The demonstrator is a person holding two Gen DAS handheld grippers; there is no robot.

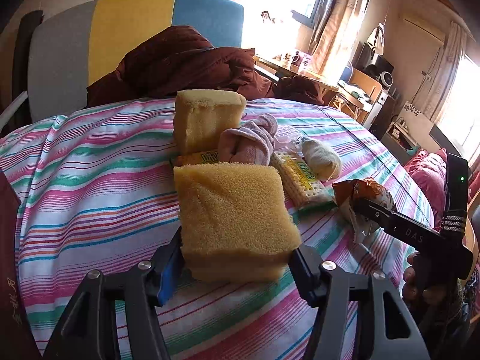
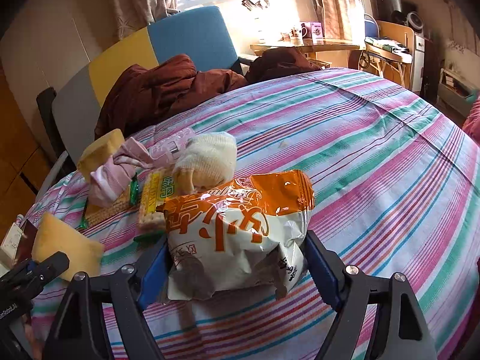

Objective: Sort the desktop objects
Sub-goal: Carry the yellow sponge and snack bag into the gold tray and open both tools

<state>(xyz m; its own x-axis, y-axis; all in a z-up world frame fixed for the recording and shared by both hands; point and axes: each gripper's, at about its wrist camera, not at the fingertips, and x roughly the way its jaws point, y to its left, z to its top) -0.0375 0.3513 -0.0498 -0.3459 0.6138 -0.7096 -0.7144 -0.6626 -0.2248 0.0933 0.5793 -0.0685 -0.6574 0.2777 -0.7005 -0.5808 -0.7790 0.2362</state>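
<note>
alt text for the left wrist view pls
The left gripper clamps a yellow sponge above a striped cloth. Behind it lie a second sponge, cracker packets, a pink sock bundle and a cream sock. At right, the right gripper holds an orange snack bag.

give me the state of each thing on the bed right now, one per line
left gripper: shut on near sponge
near sponge: held between the fingers
far sponge: standing on edge, free
right gripper: shut on snack bag
snack bag: crumpled, gripped at its lower end
pink socks: rolled up, lying on a cracker pack
cream sock: rolled up, behind the snack bag
cracker packs: sealed, lying flat
striped sheet: spread out
</note>
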